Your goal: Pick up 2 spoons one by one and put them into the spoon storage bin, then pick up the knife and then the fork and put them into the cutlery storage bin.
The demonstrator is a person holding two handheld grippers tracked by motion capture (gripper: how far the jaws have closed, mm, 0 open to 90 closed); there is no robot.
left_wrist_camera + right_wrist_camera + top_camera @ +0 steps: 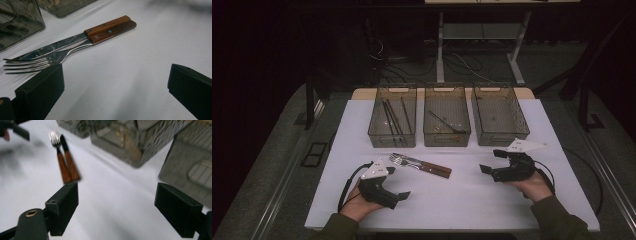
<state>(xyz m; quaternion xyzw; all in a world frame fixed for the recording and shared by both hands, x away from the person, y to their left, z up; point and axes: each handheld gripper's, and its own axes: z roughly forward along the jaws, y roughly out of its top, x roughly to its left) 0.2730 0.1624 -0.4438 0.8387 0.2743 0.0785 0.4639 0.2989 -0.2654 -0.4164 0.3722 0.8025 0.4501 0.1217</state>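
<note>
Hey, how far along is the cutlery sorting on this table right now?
Partly done: the left bin holds dark utensils, the middle bin holds one, and the right bin looks empty. Nothing is in hand; the left hand-held gripper and right hand-held gripper are open. Left to sort: the fork and knife lying on the table.

Pretty dark room here: grey carpet floor (272,150) around the white worktop (462,200), with a metal-legged table frame (477,45) and tangled cables (412,62) behind it.

Both tongs (398,184) (493,161) wide open.
</note>
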